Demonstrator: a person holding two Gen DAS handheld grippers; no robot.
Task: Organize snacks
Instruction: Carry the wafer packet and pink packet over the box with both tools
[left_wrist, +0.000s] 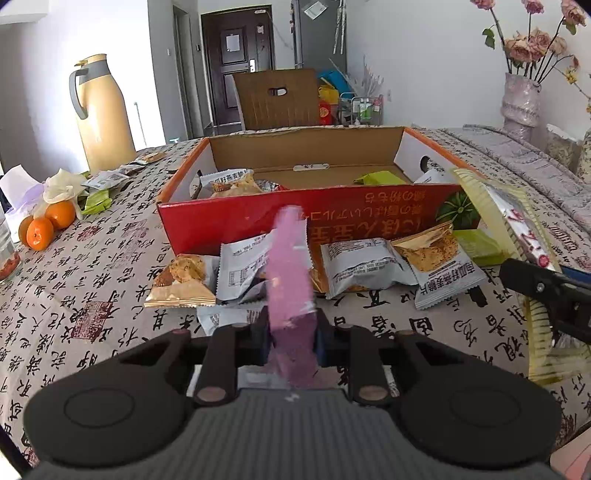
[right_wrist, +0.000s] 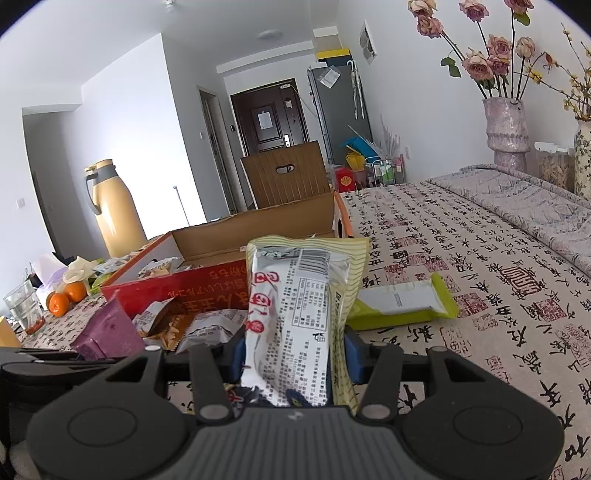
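The left tool (left_wrist: 291, 334) is clenched on a pink snack packet (left_wrist: 290, 273), which stands upright between its pads with its long axis pointing ahead toward the open cardboard box (left_wrist: 306, 218). The box lies straight beyond it on the tabletop (left_wrist: 92, 295), past loose wrapped snacks (left_wrist: 354, 266). The right tool (right_wrist: 293, 356) grips a yellow-and-white packet (right_wrist: 295, 314), the box ahead to its left.
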